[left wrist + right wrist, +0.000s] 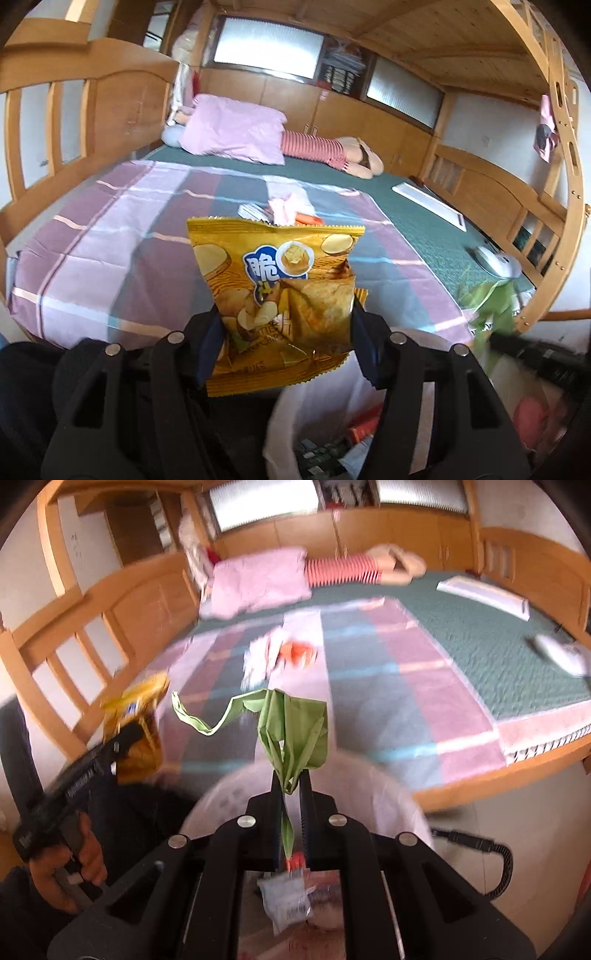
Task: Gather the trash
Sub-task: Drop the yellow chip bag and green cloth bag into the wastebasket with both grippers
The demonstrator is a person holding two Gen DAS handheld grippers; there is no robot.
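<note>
Black gripper frames fill the near edge of both views and hide most of what sits under them. Biggest item in scene: bed (424,229), green mat with a pink/purple/grey checked sheet (110,251) over its near part, wooden frame cut off on both sides.

Trash bin (388,775), lined with a pale bag, sits just near of the bed's near edge; its rim is blurred in the right wrist view, and the contents are only partly visible: a pale wrapper, something orange-red, the rest unclear.

Left gripper (284,325): jaws partly spread, pinching the yellow chip bag (273,266) by its lower half. Bag is held upright in the air, above the near end of the bed and the bin's left edge. Crinkled foil, potato slice print, blue logo, serrated top seam; its bottom edge runs behind the fingers. From the right wrist view it's a yellow smear at left, with a hand (74,871) on the gripper handle.

Right gripper (290,775): jaws pressed together on a green plastic bag (291,723), limp and bunched, one strap trailing left. It hangs over the bin's far rim.

Small litter (280,653) left mid-sheet: white and orange-red pieces, too blurred to identify.
</note>
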